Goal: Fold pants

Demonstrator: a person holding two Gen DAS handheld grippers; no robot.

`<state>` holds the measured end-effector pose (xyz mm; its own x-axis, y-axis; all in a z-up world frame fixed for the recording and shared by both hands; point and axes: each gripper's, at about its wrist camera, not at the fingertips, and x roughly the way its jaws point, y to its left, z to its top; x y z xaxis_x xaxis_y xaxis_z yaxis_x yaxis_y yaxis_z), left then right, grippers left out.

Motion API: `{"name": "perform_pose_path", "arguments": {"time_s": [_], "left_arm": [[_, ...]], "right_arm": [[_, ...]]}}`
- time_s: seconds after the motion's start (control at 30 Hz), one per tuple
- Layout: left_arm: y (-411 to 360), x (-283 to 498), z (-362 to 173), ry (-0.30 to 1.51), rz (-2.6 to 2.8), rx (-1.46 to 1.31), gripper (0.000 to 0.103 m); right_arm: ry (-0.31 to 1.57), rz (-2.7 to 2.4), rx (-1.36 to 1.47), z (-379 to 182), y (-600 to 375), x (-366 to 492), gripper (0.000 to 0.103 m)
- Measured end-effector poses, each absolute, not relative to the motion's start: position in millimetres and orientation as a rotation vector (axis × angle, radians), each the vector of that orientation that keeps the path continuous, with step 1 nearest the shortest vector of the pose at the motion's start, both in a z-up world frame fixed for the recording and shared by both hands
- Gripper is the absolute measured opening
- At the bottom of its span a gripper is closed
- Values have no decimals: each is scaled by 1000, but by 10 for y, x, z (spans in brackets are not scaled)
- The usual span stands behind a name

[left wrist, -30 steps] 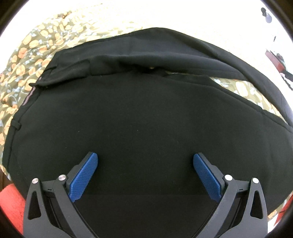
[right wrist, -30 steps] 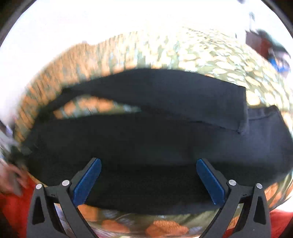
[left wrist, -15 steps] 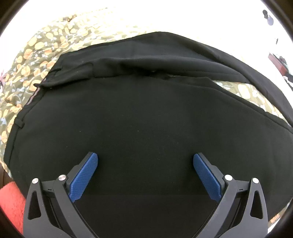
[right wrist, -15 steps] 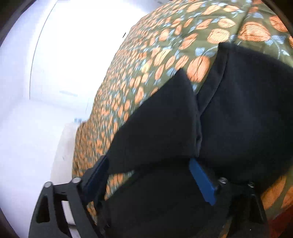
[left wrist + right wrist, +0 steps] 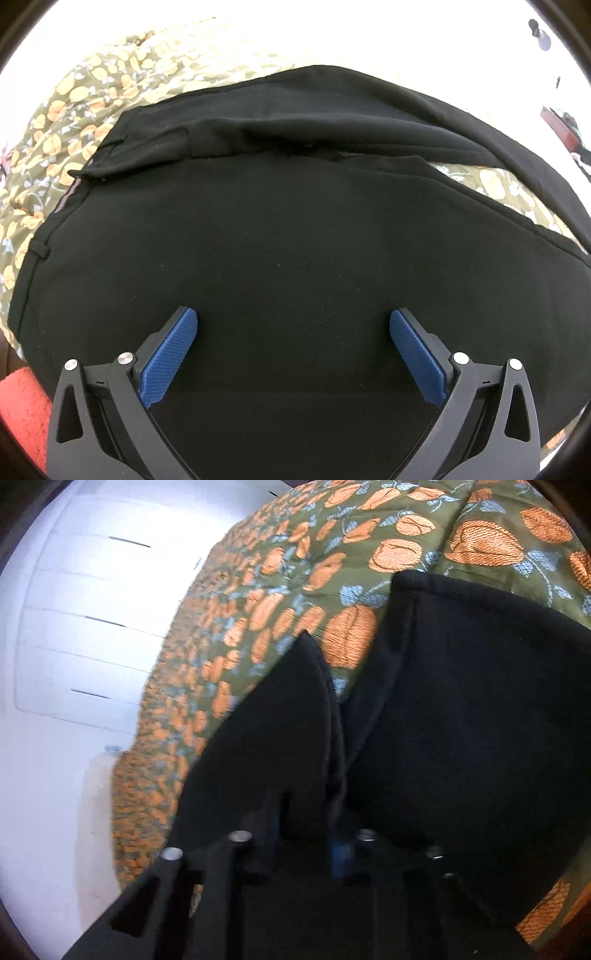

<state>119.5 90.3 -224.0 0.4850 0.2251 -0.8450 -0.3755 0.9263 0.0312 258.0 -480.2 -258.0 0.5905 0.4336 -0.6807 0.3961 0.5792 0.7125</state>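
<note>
Black pants (image 5: 295, 240) lie on a floral bedspread (image 5: 280, 602); left gripper (image 5: 293, 332) fingers spread apart above them, right gripper (image 5: 310, 834) fingers just closing, clamped on a pant-leg fold.

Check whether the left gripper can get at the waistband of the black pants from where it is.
Probably yes: the left gripper hangs open over the pants, and the waistband lies uncovered at the left of its view, nothing between them.

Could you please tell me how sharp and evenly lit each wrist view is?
Left wrist view: sharp on the black pants, but the background above is blown out white. Right wrist view: motion-blurred, especially the floral bedspread at left, with a glaring white wall.
</note>
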Motion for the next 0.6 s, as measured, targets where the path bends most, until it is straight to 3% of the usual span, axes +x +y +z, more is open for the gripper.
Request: {"name": "perform_pose_path", "arguments": {"time_s": [0.13, 0.6], "left_arm": [[907, 1196, -2244, 998, 361, -161, 103], [895, 1219, -2248, 1001, 359, -157, 103]], "right_arm": [[958, 63, 903, -2420, -4707, 2583, 13], [789, 269, 631, -1378, -4231, 2346, 12]]}}
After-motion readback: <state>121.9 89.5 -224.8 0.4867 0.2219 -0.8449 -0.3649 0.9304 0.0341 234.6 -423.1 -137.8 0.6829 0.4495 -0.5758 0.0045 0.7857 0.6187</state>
